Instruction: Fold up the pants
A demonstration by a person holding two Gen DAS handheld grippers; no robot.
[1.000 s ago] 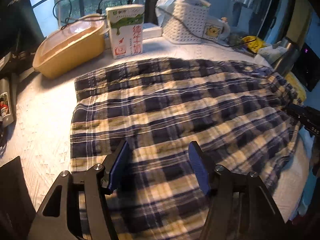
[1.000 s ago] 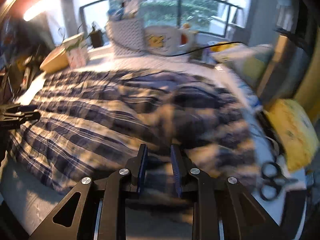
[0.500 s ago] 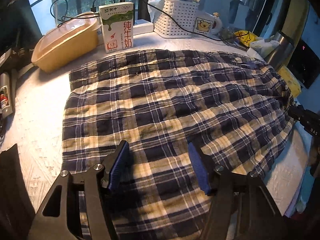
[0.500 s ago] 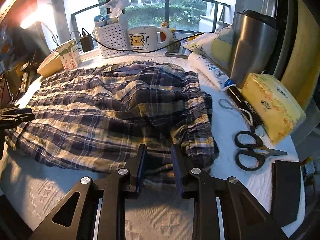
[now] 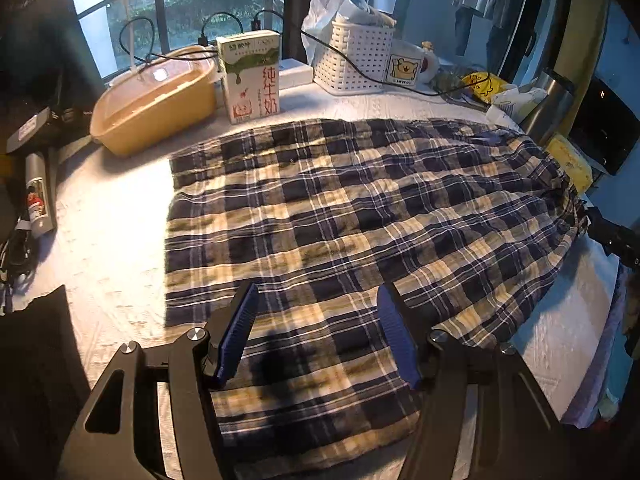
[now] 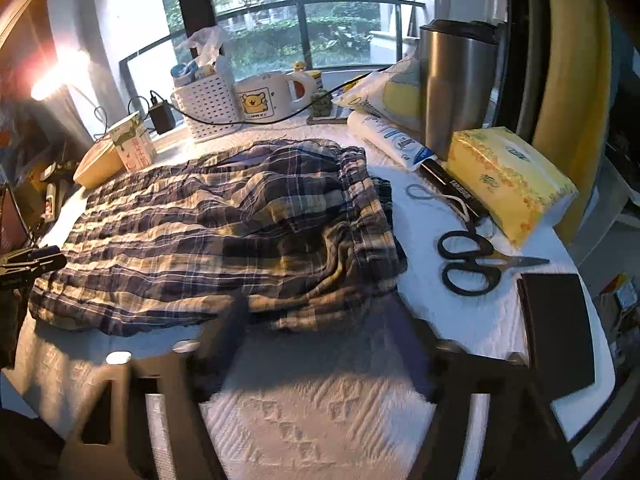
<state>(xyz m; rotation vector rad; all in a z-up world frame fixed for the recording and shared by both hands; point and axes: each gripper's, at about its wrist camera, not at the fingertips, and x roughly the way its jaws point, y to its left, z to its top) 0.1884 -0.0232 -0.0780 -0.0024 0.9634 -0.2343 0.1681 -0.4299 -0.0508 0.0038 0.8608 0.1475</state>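
Observation:
Blue, white and tan plaid pants (image 5: pixel 360 220) lie spread on a white quilted table, folded lengthwise, with the gathered waistband at the right end (image 6: pixel 360 208). My left gripper (image 5: pixel 318 332) is open and empty, its blue pads just above the near leg end of the pants. My right gripper (image 6: pixel 320 320) is motion-blurred, its jaws wide apart and empty, just in front of the waistband end. Each gripper's tip shows at the edge of the other view.
A yellow lidded container (image 5: pixel 156 100), a milk carton (image 5: pixel 252 76), a white basket (image 5: pixel 356 60) and a mug (image 5: pixel 408 66) line the far edge. Scissors (image 6: pixel 472 260), a tissue pack (image 6: pixel 508 176), a steel tumbler (image 6: pixel 452 84) and a dark block (image 6: pixel 556 332) sit right of the waistband.
My right gripper has opened wide and let go of the waistband edge, which now lies on the table. My left gripper stayed open and shifted slightly over the pants.

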